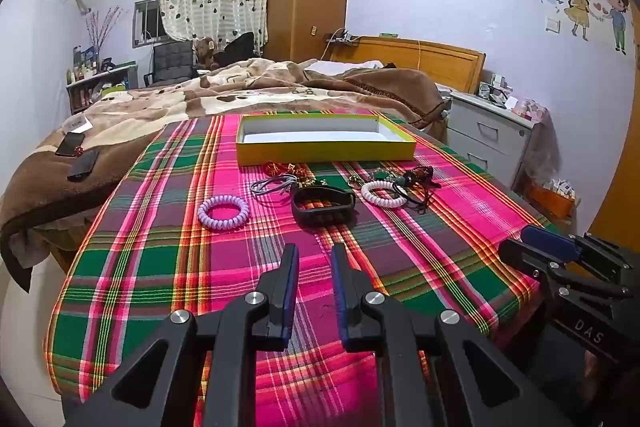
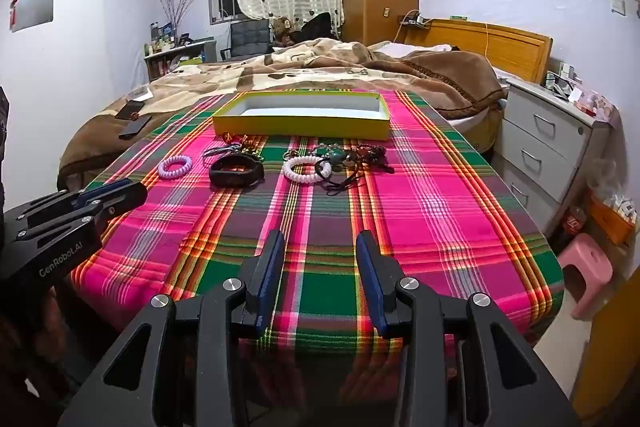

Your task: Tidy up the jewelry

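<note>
Plaid-covered surface [image 1: 160,267] beside a bed, our left gripper [image 1: 314,255] and right gripper [image 2: 320,243] jaws spread, empty, jewelry [image 1: 320,191] well ahead, yellow box [image 1: 324,151] beyond.

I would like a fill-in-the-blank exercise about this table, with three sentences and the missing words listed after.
1. The yellow box on the plaid cloth holds ____ so far.
2. Between the purple coil and the white coil lies a ____ wristband.
3. Both the left gripper and the right gripper hold ____ between their open jaws.

Missing words: nothing; black; nothing
</note>
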Demonstrator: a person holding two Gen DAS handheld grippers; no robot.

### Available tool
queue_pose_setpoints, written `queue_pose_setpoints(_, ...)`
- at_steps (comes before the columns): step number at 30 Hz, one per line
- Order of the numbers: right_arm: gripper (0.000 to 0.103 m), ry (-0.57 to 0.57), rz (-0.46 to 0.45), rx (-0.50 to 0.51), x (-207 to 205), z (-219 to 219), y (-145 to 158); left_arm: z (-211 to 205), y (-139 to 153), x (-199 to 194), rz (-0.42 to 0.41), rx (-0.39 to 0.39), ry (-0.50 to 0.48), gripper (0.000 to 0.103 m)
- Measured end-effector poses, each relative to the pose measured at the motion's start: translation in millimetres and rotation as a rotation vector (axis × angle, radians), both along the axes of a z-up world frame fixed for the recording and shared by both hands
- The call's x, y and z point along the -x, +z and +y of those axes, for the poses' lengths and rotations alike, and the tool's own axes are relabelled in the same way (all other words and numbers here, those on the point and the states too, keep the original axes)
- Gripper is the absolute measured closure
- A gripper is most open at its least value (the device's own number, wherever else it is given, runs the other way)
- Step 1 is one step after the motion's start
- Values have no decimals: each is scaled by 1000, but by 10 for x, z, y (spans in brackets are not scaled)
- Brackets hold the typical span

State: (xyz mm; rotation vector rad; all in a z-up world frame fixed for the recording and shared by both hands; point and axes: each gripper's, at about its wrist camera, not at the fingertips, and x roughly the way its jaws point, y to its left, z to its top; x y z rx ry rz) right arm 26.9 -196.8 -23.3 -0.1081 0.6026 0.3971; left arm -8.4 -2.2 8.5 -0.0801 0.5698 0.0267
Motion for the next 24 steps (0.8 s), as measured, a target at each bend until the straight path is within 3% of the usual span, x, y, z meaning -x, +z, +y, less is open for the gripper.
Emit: queue_pose_setpoints(24, 65, -5, 1, 2, -24, 28, -20, -21, -71, -13, 0, -2, -7, 87)
